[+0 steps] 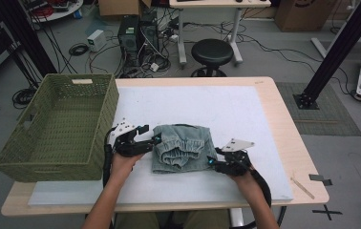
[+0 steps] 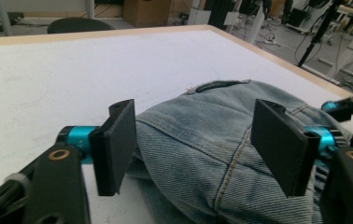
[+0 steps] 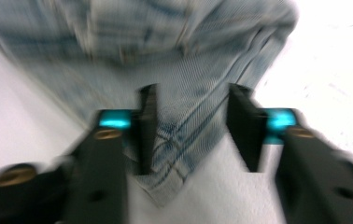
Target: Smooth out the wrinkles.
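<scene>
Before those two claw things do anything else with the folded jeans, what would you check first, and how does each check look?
1. Left gripper jaws open around the jeans: ok, denim sits between them, not yet pinched.
2. Right gripper jaws open over a corner of the denim: ok, though that view is blurred by motion.
3. Jeans folded in a compact bundle: ok, seen from the high view.
4. Jeans fully on the white mat: ok.
5. Green basket at the left edge has room: ok, nothing lies in it.
6. How many layers of denim each gripper would catch: cannot tell.
</scene>
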A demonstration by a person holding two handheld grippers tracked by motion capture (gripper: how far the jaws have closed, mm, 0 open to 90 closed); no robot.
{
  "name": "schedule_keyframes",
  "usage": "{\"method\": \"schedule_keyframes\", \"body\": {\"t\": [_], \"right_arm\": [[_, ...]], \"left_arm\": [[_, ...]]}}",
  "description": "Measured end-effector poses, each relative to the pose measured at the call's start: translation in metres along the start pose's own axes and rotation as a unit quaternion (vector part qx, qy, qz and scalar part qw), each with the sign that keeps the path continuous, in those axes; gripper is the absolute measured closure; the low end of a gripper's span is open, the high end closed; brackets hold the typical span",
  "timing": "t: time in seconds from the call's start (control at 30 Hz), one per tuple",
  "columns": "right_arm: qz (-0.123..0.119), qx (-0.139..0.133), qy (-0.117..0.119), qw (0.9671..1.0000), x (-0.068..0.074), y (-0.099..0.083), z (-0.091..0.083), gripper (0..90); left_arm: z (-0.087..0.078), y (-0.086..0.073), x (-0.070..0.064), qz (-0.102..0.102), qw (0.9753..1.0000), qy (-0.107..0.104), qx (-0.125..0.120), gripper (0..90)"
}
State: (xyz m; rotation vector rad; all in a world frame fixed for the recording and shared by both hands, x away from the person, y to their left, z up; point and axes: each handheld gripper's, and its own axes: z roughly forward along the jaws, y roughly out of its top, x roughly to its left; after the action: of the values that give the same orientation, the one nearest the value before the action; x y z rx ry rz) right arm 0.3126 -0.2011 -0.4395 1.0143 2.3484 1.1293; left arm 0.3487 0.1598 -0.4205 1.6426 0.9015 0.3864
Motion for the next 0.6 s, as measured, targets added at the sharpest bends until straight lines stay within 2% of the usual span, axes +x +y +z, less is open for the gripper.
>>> {"method": "schedule_keyframes", "body": {"t": [0.03, 0.1, 0.17, 0.23, 0.27, 0.37, 0.5, 0.6], "right_arm": [[0.015, -0.021, 0.001, 0.9997, -0.003, 0.0, -0.004, 45.7], [0.031, -0.042, -0.012, 0.9986, -0.01, 0.0, -0.012, 40.0], [0.044, -0.049, -0.03, 0.9974, -0.017, 0.0, -0.018, 28.8], [0.055, -0.047, -0.053, 0.996, -0.023, -0.001, -0.022, 20.6], [0.059, -0.047, -0.066, 0.995, -0.027, -0.002, -0.026, 20.4], [0.067, -0.057, -0.085, 0.9925, -0.034, -0.005, -0.034, 20.4], [0.066, -0.058, -0.085, 0.9925, -0.038, -0.007, -0.039, 20.4], [0.067, -0.06, -0.086, 0.9922, -0.04, -0.007, -0.039, 20.4]], "left_arm": [[0.0, 0.0, 0.0, 0.001, 1.0, -0.003, -0.004, 29.7], [-0.002, 0.001, 0.0, 0.0, 0.9999, -0.007, -0.013, 27.7], [-0.003, 0.002, -0.001, -0.002, 0.9996, -0.012, -0.024, 23.2], [-0.007, 0.003, -0.002, 0.003, 0.9992, -0.017, -0.035, 23.2], [-0.008, 0.004, -0.003, 0.004, 0.9992, -0.017, -0.036, 23.2], [-0.011, 0.006, -0.004, 0.008, 0.999, -0.017, -0.039, 23.2], [-0.014, 0.009, -0.006, 0.017, 0.9988, -0.021, -0.042, 23.2], [-0.015, 0.01, -0.006, 0.016, 0.9989, -0.018, -0.041, 23.2]]}}
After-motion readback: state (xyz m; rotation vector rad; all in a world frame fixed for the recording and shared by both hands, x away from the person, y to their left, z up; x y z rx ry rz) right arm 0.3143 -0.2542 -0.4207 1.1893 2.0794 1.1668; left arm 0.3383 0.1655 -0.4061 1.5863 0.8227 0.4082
